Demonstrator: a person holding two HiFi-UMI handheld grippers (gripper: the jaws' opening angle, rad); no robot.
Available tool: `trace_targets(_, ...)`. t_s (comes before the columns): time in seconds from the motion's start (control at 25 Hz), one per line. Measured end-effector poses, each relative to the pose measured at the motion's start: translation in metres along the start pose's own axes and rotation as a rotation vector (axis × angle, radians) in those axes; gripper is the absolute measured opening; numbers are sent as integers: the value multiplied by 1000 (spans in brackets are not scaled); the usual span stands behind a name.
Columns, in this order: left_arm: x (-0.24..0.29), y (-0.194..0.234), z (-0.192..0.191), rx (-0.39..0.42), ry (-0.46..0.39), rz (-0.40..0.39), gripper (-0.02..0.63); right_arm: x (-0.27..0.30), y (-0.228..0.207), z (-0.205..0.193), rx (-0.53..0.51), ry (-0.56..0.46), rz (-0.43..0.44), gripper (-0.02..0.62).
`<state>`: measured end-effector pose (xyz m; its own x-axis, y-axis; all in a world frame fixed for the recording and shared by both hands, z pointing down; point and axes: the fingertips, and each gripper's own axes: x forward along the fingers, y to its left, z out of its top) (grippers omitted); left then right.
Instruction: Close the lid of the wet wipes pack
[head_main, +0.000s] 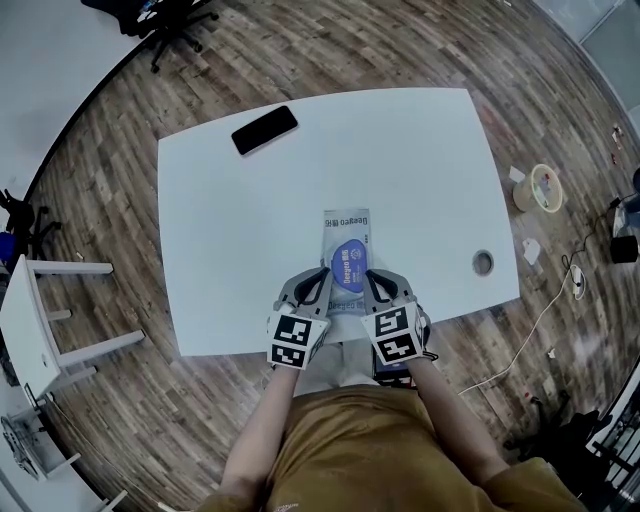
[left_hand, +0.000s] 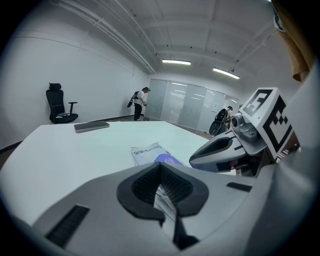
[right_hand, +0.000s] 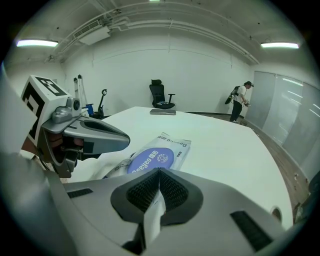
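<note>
Pinching, left gripper (left_hand: 162, 187): jaws together on a thin fold of the pack's near edge.
Right gripper (right_hand: 156, 195): likewise closed on the white film at that edge.
Pack (head_main: 345, 225): flat on the table (head_main: 230, 230), near my edge, running lengthwise away from me.
Lid (head_main: 348, 265): blue oval, lying down on the pack. I judge it about closed, perhaps wanting a press to seal.
Writing: "Deeyeo" on the lid and again at the far end; smaller print unreadable.
Phone (head_main: 264, 130): far corner, well apart.
</note>
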<state>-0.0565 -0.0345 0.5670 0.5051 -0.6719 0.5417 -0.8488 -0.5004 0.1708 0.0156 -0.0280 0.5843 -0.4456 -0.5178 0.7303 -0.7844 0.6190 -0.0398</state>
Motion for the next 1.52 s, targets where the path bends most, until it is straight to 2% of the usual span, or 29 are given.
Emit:
trace_targets(0.32, -10, 4, 11, 3, -26, 20, 6, -14, -6, 7, 5, -43, -41, 11)
trace_targets(0.84, -33, 24, 42, 34, -103, 103, 6, -46, -39, 50, 38, -201, -154, 11)
trace_targets(1.52, -77, 46, 130, 101, -308, 232, 6, -106, -64, 120, 72, -473, -233, 11)
